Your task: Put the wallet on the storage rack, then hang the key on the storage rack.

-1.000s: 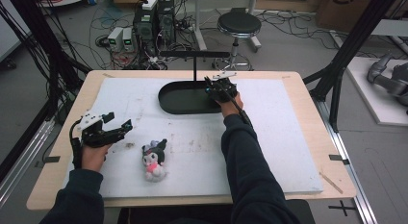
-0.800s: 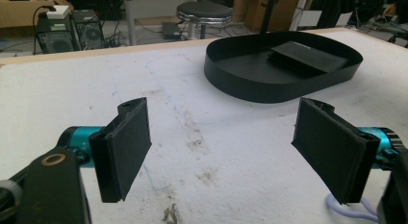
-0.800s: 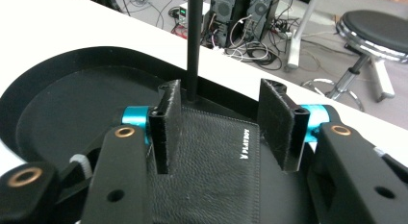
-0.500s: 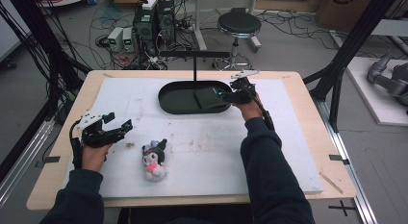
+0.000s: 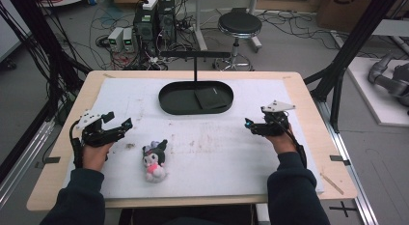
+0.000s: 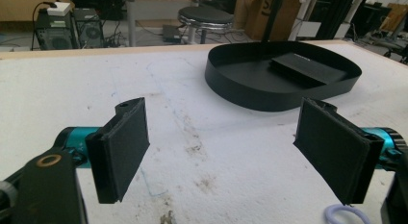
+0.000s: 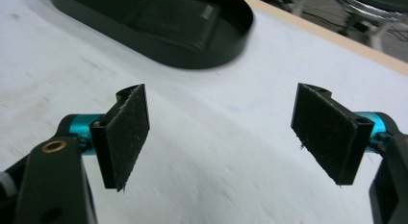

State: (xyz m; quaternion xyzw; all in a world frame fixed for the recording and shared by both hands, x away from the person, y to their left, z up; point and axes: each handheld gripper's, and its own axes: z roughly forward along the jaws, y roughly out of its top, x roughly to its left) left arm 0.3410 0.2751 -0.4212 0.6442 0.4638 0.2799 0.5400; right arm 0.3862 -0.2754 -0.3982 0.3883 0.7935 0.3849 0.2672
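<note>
Two grippers gape empty: your right gripper (image 5: pixel 255 126), jaws just opened, sits near the desk's right edge, the wallet (image 5: pixel 211 97) already in the tray (image 5: pixel 170 103). Next, left gripper (image 5: pixel 118 125) takes the plush (image 5: pixel 154 161) near the front edge.

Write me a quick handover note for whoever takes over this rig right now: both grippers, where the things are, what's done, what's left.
Left gripper: open, empty, at the table's left beside the plush toy.
Right gripper: jaws have just been opening, now wide with nothing between them, at the table's right, off the black tray.
Things: flat black item lies inside the tray; plush toy lies on the white mat, apart from both grippers.
Done: black item is in the tray.
Left: probably the plush toy, untouched.
</note>
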